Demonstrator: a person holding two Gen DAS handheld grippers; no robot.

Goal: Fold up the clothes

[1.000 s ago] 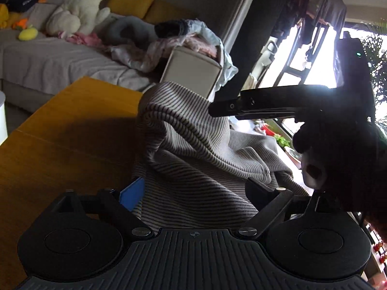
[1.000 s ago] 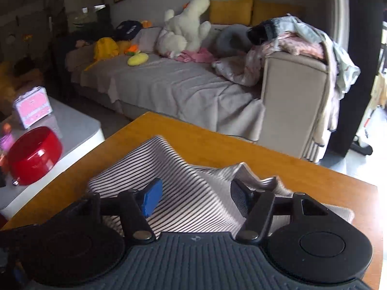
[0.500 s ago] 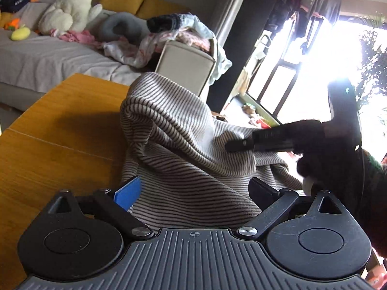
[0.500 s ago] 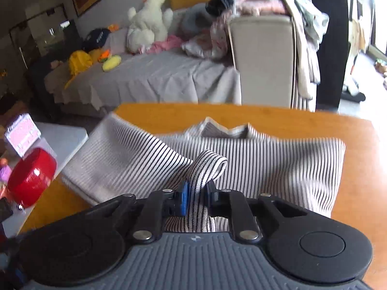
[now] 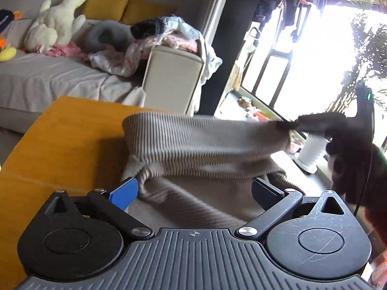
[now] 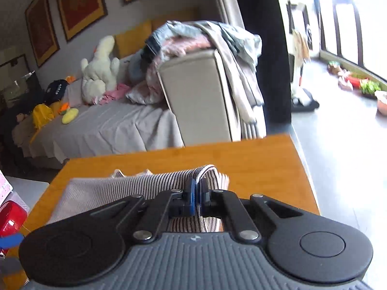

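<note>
A beige-and-dark striped knit garment [image 5: 205, 145] lies on the wooden table [image 5: 72, 133]. My left gripper [image 5: 194, 186] hovers low over its near part. Its jaws are opening wide, with fabric lying between the fingers but clear of the blue pad [image 5: 124, 192]. In the right wrist view my right gripper [image 6: 198, 188] is shut on a raised fold of the garment [image 6: 108, 191]. From the left wrist view, that right gripper [image 5: 285, 125] stretches a blurred band of cloth to the right, above the table.
A grey sofa [image 6: 108, 130] with plush toys and a heap of clothes on its arm [image 6: 193, 41] stands behind the table. A red container [image 6: 9, 220] sits low at the left. The table's right edge [image 6: 304, 169] drops to the floor by the windows.
My right gripper has shut on a fold of the garment and carried it to the right, pulling the cloth taut. My left gripper has lifted a little and its fingers have spread wider.
</note>
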